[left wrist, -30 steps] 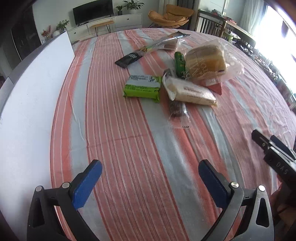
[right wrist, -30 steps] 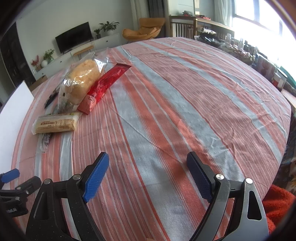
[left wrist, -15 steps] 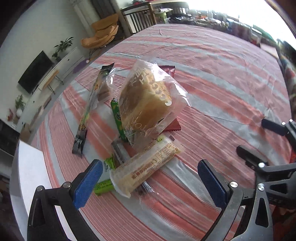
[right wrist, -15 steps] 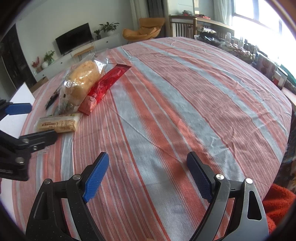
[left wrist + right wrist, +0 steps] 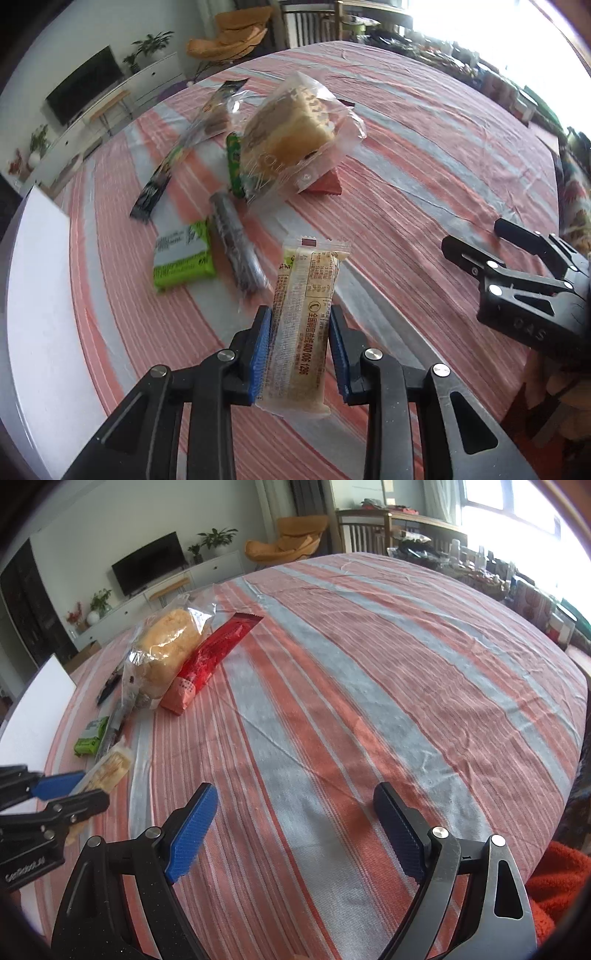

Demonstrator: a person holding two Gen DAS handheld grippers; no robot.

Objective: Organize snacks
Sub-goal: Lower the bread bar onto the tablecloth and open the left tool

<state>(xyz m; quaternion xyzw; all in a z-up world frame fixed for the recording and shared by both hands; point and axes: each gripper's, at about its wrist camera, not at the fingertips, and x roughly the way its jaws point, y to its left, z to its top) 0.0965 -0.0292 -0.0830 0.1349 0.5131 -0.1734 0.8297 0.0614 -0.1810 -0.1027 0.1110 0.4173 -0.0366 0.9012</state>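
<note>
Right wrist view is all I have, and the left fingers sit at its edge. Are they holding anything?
Observer: Yes. The left gripper is shut on a beige cracker packet, one finger against each long side.
Operator: What lies just past it?
Observer: A dark wrapped roll lies right beside a green packet, both flat on the cloth.
Operator: Anything hidden behind the bread bag?
Observer: A thin green stick lies along the side of the bread bag that faces away from you, seemingly partly tucked under it.
</note>
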